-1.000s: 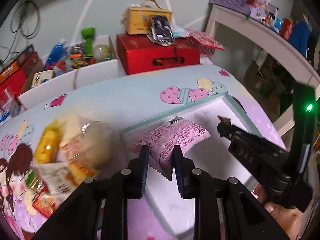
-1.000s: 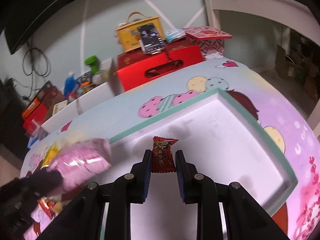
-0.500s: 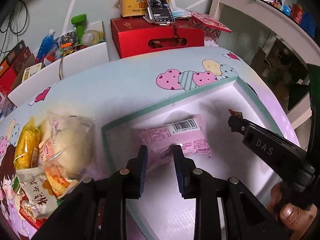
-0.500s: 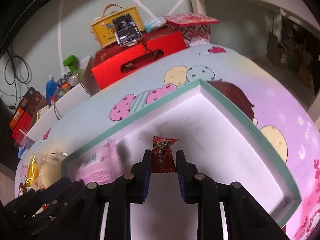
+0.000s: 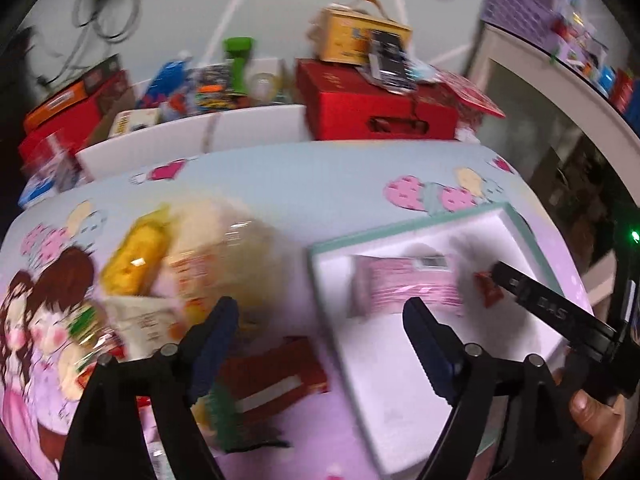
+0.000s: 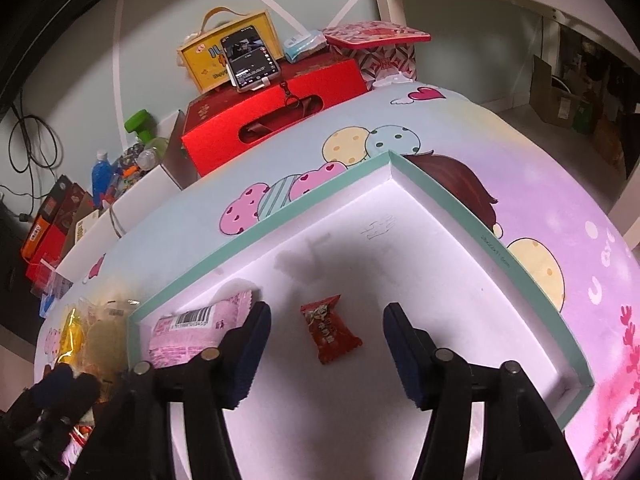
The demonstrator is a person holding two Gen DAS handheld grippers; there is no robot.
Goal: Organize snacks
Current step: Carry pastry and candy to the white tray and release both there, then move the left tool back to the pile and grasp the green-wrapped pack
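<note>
Both your tools are spread apart and empty: the left tool (image 5: 320, 344) hangs over the snack pile (image 5: 168, 264) at the surface's left edge. Those crinkly packs (image 6: 100, 332) look light, soft and slippery; pinch one by its sealed end.

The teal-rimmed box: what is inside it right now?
Two snacks lie in the box: a pink packet and a small red candy. The near floor is hidden behind the right gripper.
</note>
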